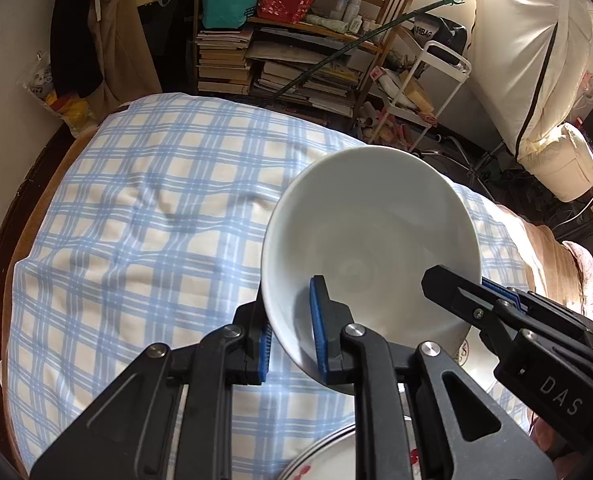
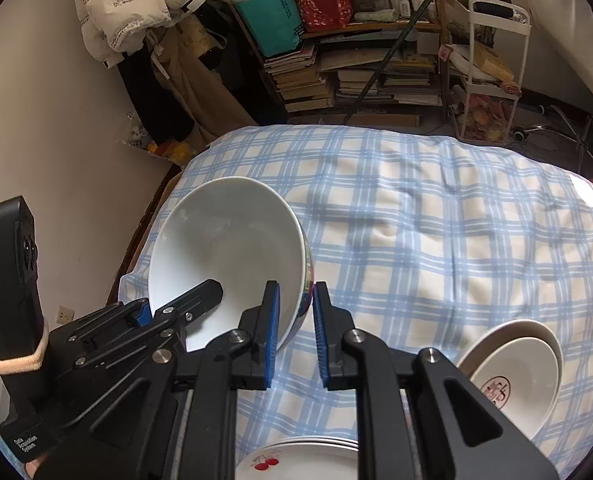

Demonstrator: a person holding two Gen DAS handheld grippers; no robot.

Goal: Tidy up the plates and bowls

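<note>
Above the blue-and-white checked cloth [image 2: 436,232] spread to the bed's wooden edge, both the left gripper [image 1: 292,320] and right gripper [image 2: 295,320] pinch opposite rims of one tilted white ceramic bowl [image 2: 228,256], cluttered bookshelves [image 2: 360,64] beyond.

Cluttered home bedroom, blue checked bedsheet [image 2: 436,216], shelf of stacked books [image 2: 360,76], hanging coats [image 1: 96,32], white trolley [image 2: 492,68]

At the lower right of the left wrist view, the right gripper [image 1: 452,280] bears "DAS" in pale letters. At the lower left of the right wrist view, the left gripper [image 2: 210,294] reads "Data Acquisition System". Other print is illegible.
</note>
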